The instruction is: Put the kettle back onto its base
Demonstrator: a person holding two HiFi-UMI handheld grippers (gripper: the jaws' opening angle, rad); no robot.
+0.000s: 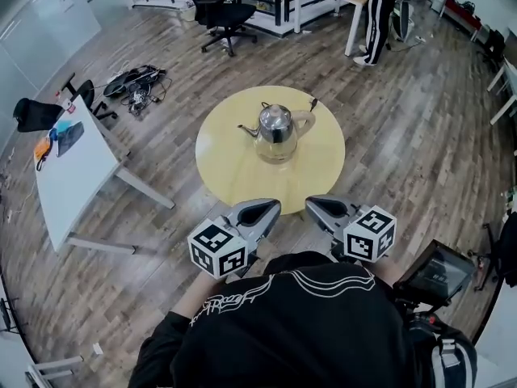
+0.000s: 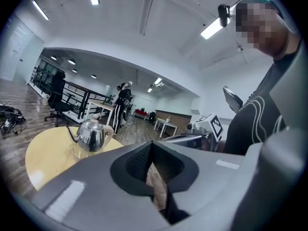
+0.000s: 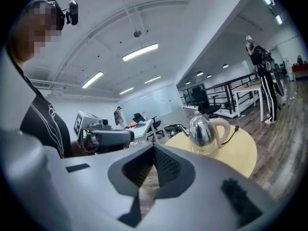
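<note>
Though head view shows only their tops, gripper views show left tool (image 2: 152,150) and right tool (image 3: 154,153) closed, empty.

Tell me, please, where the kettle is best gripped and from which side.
Grip the cream loop handle of the kettle, probably coming from the right with the right claw. The handle stands clear of the steel body, opposite the spout, leaving a gap for one jaw. That claw is shut, so open it first.

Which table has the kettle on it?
The round yellow table, with the kettle near its middle; the white rectangular table at left carries only small clutter.
</note>
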